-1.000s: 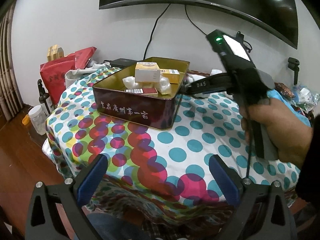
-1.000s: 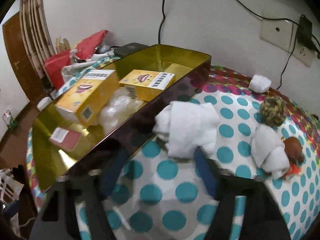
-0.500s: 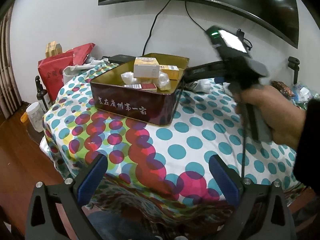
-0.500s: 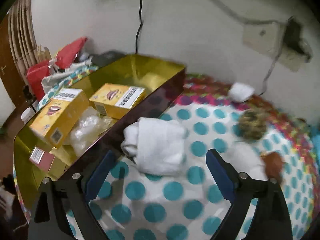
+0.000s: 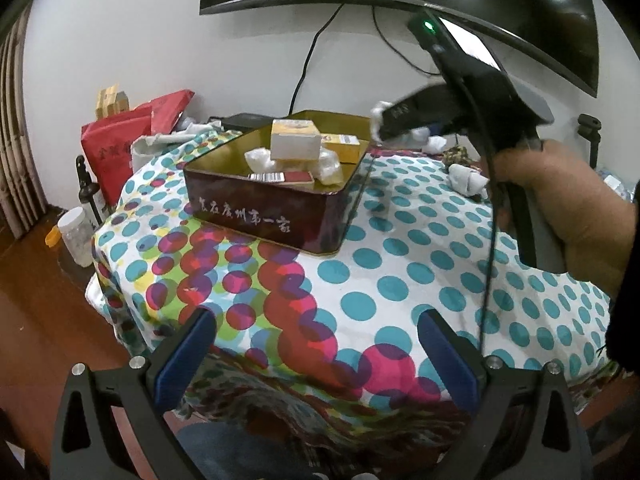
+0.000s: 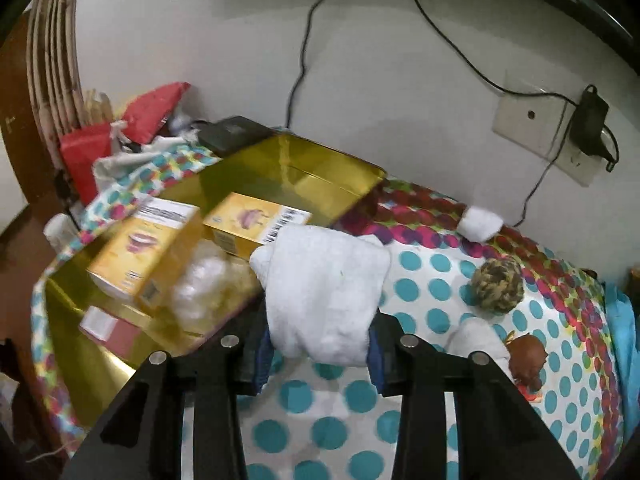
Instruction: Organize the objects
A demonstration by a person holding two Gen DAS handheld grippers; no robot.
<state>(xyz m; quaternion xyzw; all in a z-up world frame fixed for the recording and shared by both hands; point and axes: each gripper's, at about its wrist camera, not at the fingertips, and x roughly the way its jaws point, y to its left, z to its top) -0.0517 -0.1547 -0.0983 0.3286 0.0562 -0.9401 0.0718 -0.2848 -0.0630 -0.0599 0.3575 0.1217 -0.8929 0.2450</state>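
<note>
Gripping a folded white cloth (image 6: 324, 296), the right gripper (image 6: 318, 354) has just been closing its jaws, and its blue pads (image 6: 376, 354) now press on the cloth's lower end from both sides. The cloth stands up above the pads and covers part of the view behind it: the near corner of a yellow box (image 6: 256, 226) and a stretch of the tin's (image 6: 336, 168) rim are hidden. It sits in front of the tin's right wall, over the dotted tablecloth (image 6: 420, 292); whether its underside touches the table cannot be told from the right wrist view.

In the left wrist view the right gripper (image 5: 378, 126) is seen from the side, blurred, with only a sliver of white showing at its tip above the tin's (image 5: 276, 216) far right corner. The person's right hand (image 5: 560, 208) wraps the handle, and the sleeve is cut off at the frame edge.

The left gripper (image 5: 316, 344) hangs over the near edge of the table with its blue pads wide apart and nothing between them.

Inside the tin lie a second yellow box (image 6: 140, 248), smeared by motion, a crumpled clear wrapper (image 6: 204, 288) and a small red packet (image 6: 108, 326) partly behind the gripper's frame. On the cloth to the right rest a woven ball (image 6: 498, 286), a small white roll (image 6: 480, 226), and a brown object (image 6: 528, 358) too blurred to identify, half tucked behind another white bundle (image 6: 478, 344).
</note>
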